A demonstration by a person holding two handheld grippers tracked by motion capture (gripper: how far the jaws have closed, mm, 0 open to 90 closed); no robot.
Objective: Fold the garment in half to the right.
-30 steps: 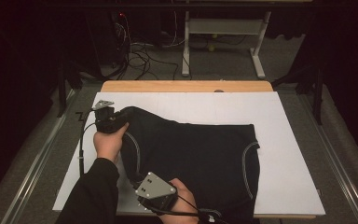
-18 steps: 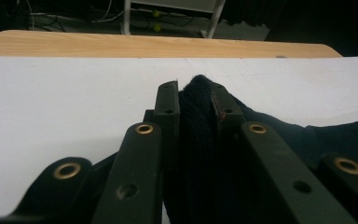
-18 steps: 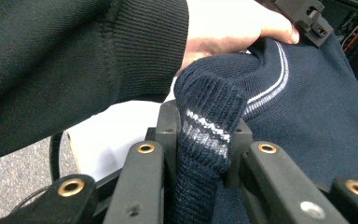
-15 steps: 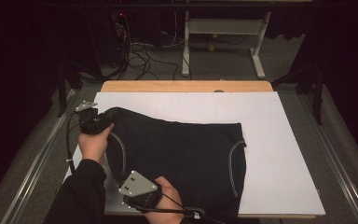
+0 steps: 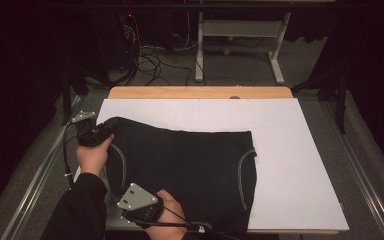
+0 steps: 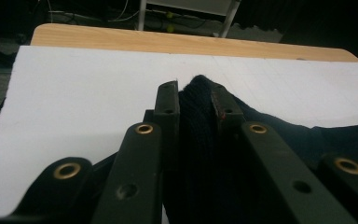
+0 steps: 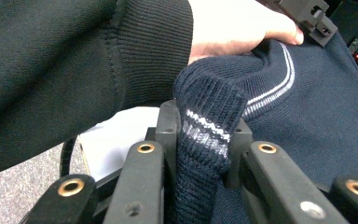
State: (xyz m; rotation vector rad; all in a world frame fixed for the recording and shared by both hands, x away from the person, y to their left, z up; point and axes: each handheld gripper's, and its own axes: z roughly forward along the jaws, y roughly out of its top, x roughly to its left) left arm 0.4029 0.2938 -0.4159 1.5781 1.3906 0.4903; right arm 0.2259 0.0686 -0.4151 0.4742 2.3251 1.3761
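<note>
Sweater (image 5: 185,170) dragged further left across white board (image 5: 290,165), left gripper (image 5: 111,125) and right gripper (image 5: 130,212) both still clamped on its knit edge.

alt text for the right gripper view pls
The right gripper pinches a ribbed, white-striped fold of a navy knit sweater between its black jaws. Behind it, a hand in a dark sleeve rests on the sweater.

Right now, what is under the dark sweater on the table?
The sweater lies on a white sheet, which covers a wooden table. The sheet shows around the sweater at the far side and at the right; the part beneath the sweater is covered, so anything there cannot be seen.
</note>
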